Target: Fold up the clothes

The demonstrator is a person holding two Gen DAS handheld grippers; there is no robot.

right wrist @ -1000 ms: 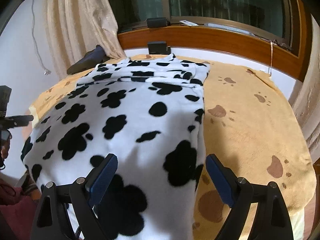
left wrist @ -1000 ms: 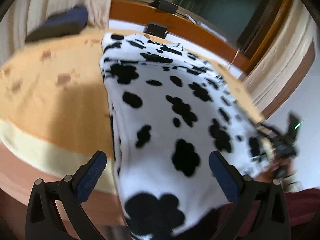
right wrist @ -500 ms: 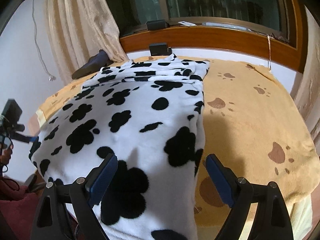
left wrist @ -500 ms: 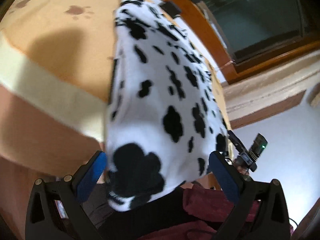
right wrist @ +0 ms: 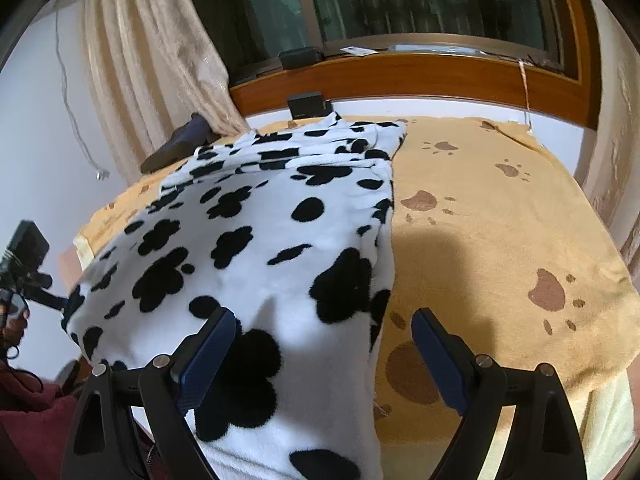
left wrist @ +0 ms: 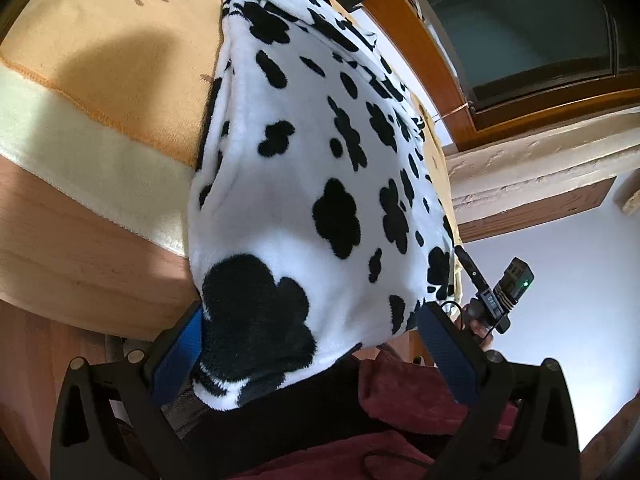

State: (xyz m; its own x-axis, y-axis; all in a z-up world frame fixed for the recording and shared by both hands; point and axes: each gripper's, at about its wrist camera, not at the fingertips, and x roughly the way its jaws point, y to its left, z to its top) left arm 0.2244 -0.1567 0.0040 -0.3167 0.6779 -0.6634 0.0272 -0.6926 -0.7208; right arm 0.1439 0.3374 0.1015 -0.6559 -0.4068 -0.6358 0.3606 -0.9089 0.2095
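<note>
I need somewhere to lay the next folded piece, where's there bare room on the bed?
Free: the orange paw-print blanket right of the cow-print garment, out to the window wall. A narrower strip lies on its other side. The near bed edge is crowded by the garment's overhang.

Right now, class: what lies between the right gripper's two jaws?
In the right wrist view, the near hanging edge of the cow-print garment fills the left part; the paw-print orange blanket shows through the rest.

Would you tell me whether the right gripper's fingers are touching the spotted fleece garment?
Cannot tell. In the right wrist view the right gripper is wide open over the spotted fleece garment, whose edge lies between the fingers, but neither contact nor a gap shows plainly.
</note>
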